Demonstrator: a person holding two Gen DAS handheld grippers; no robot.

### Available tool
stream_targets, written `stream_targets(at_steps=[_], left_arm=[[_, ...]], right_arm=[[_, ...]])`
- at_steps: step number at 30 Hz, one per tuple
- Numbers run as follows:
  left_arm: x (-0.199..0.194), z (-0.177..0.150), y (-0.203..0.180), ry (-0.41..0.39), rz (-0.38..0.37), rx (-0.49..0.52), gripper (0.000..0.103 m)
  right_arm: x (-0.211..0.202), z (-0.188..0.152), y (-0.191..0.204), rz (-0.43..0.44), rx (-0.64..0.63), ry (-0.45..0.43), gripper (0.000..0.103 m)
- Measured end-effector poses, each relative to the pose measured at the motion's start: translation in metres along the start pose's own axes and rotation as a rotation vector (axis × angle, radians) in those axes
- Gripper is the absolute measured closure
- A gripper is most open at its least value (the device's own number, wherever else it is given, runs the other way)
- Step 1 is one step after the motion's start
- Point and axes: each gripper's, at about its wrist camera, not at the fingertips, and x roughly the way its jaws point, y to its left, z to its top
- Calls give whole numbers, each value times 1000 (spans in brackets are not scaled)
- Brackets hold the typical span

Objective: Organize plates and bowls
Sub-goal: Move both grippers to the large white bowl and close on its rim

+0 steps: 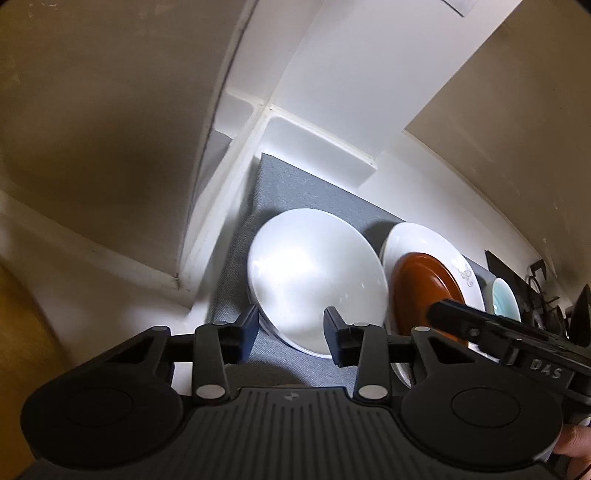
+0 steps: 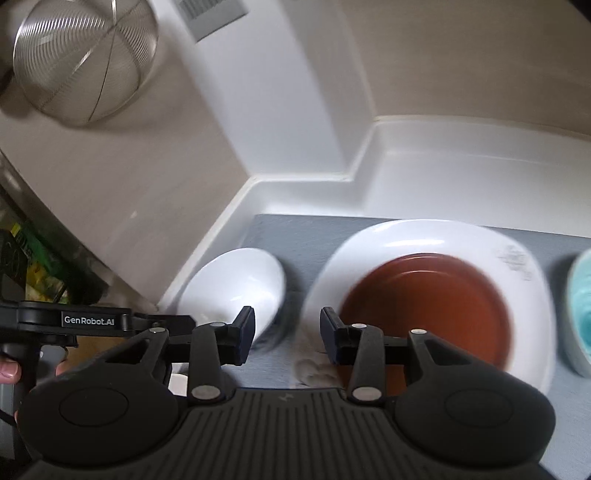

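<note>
"DAS" on the right gripper (image 1: 480, 325); "GenRobot.AI" on the left gripper (image 2: 88, 320) (white lettering)

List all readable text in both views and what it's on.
"DAS": on the right gripper's body, seen in the left wrist view.
"GenRobot.AI": on the left gripper's body, seen in the right wrist view.
Barcode label on the white panel: blurred, unreadable.
Print on the white plate's rim: blurred, unreadable.
</note>
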Motion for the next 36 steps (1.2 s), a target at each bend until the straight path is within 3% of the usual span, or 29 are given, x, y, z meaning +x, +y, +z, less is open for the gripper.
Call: stream_targets(at_steps=[3,10,13,15,18,23,26,30,34,36], left_arm=[[8,-1,10,18,8,-56,72],[20,-3,32,26,12,-224,71],[21,-3,33,28,-8,-245,82],[21,-3,28,24,4,-229,83],[23,-5,20,47,25,-204,83],[15,-17,23,99,-2,-202,81],[19,-15,36,86,-7,-272,81],[25,-10,39,51,14,-279,82],[40,-9,44,65,8,-327,82],[44,-12,44,76,-19,-345,88]], right_arm=[[18,1,4,37,49,31,67],[46,1,10,1,39,100,68],[50,1,11,-23,25,103,78],[50,1,9,-36,29,102,86],[48,1,10,-38,17,118,88],[42,-7,20,-39,-58,172,89],[43,-5,21,-49,-65,165,88],[49,-1,18,-46,-39,167,86],[61,-7,19,-59,-32,203,85],[66,-9,21,-64,-39,204,82]])
